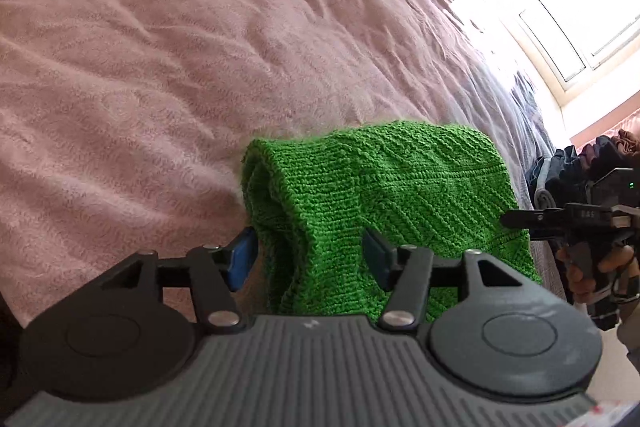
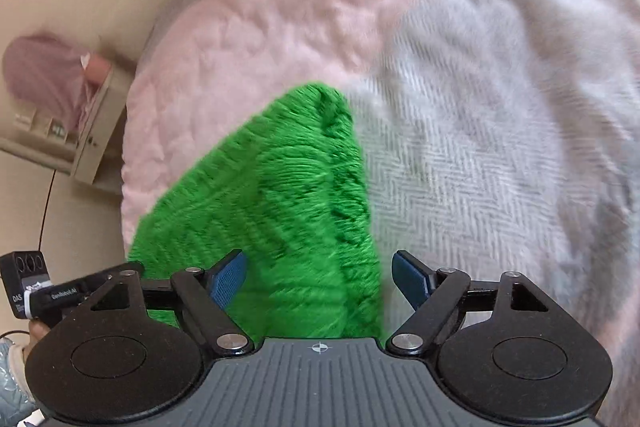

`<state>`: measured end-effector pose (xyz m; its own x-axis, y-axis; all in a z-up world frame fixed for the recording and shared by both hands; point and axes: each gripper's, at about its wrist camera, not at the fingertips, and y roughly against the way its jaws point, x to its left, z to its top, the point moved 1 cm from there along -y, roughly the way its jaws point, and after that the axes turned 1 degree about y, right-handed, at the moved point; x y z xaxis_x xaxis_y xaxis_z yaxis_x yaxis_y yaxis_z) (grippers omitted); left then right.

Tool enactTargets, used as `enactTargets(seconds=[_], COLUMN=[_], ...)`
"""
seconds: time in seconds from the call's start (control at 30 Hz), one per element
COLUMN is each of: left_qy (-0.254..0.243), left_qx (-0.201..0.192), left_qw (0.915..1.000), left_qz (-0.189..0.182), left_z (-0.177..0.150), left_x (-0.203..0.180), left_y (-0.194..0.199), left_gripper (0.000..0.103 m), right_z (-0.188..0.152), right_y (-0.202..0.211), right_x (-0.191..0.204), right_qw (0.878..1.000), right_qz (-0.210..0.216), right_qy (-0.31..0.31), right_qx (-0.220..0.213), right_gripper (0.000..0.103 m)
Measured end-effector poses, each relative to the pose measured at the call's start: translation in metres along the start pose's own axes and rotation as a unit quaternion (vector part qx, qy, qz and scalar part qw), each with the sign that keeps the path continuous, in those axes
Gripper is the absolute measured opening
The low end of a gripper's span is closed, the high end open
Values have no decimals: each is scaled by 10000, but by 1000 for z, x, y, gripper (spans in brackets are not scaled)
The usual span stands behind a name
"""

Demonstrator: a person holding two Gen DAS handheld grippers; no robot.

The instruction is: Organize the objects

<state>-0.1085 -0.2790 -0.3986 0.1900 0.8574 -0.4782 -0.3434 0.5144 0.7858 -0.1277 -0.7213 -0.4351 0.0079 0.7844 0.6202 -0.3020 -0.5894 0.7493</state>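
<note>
**Knit on bed, both claws released**

Knit (image 1: 384, 203), green, lies folded on the bed (image 1: 160, 67) near its edge, just ahead of both grippers. My left gripper (image 1: 308, 259) is released, pads either side of a fold, not pressing. My right gripper (image 2: 318, 281) gapes wide over the knit, nothing held. I'd pinch a folded edge, both layers, before lifting. Right view is smeared; knit's near end is cut off by the gripper bodies. Destination unclear.
</note>
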Motion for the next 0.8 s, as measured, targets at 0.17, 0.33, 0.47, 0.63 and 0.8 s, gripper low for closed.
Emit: enactTargets(seconds=[0.17,0.33,0.47,0.63,0.8], left_qy=[744,1104,781,92,-689], left_qx=[164,224,187,180,492], left_qw=[9963,9914,9951,9989,9943], left_qz=[-394,-665,-584,-428,-641], left_z=[-2,-3,0,17,50], left_x=[22,29,18,-10,-58], left_y=[-27,-45,-46,-28,-24], left_gripper=[54,57,31,26,25], right_z=[14,24,18,-16,-68], right_y=[-33,-58,-60,-31,14], right_x=[-38,-39,-43,-32,-19], right_qw=[9931,9868,9837,9787,9601], right_qz=[1101,1563,1724,1664,1507], right_qy=[-370,-280,-519,-978,-1779], right_qx=[183,329,41,-705,-1546], right_gripper=[66,47,31,24,24])
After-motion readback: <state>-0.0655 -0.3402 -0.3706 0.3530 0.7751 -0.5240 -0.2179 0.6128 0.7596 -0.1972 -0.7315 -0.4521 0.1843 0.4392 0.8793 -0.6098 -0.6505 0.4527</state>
